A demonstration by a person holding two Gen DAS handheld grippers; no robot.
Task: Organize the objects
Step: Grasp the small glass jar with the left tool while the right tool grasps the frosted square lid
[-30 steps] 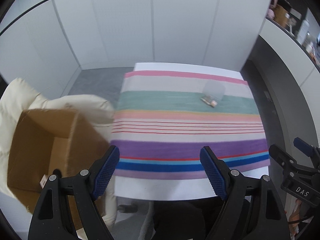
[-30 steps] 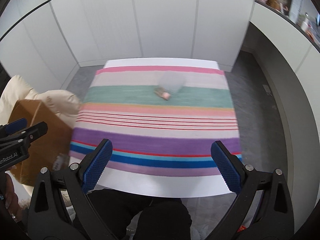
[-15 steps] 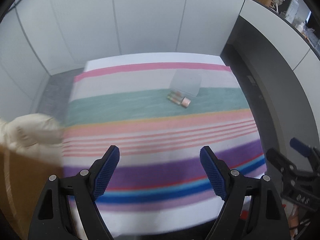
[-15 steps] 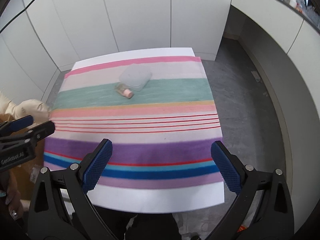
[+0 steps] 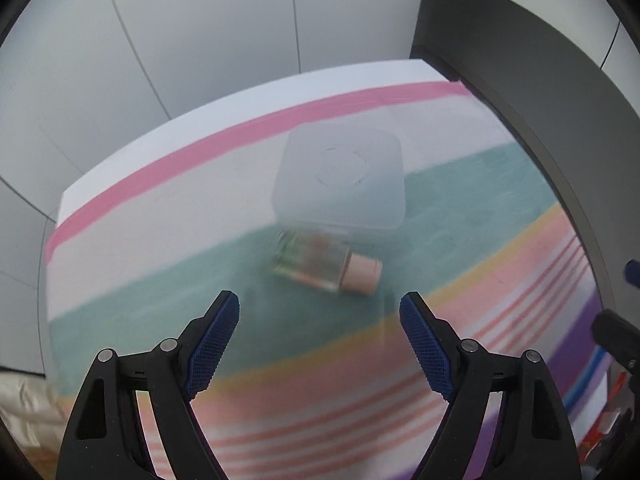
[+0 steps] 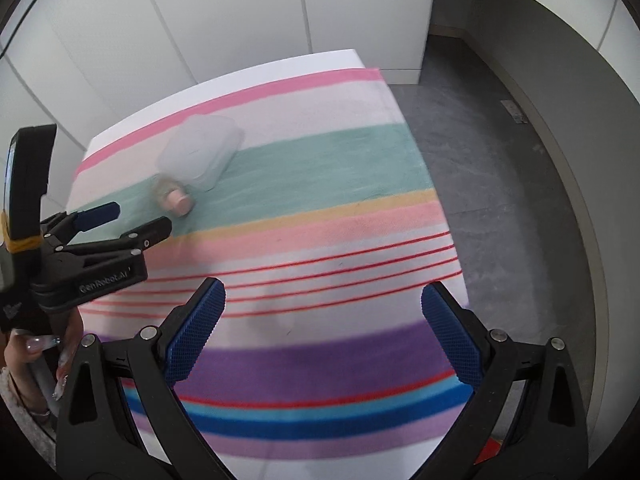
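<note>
A small glass bottle with a pink cap (image 5: 326, 266) lies on its side on the green stripe of the striped cloth (image 5: 160, 304). A translucent square box (image 5: 340, 176) sits right behind it, touching it. My left gripper (image 5: 319, 308) is open and empty, just short of the bottle. In the right wrist view the bottle (image 6: 174, 197) and box (image 6: 200, 154) are at the far left, with the left gripper (image 6: 132, 218) close to them. My right gripper (image 6: 323, 294) is open and empty over the red-lined stripes, well back from them.
The cloth covers a white table (image 6: 280, 66) set against white wall panels. Grey floor (image 6: 500, 184) lies to the right of the table. A cream cushion edge (image 5: 24, 396) shows at the lower left.
My left gripper has moved forward across the table to just before the bottle. My right gripper has also moved forward and turned right. The cardboard box has left view.
</note>
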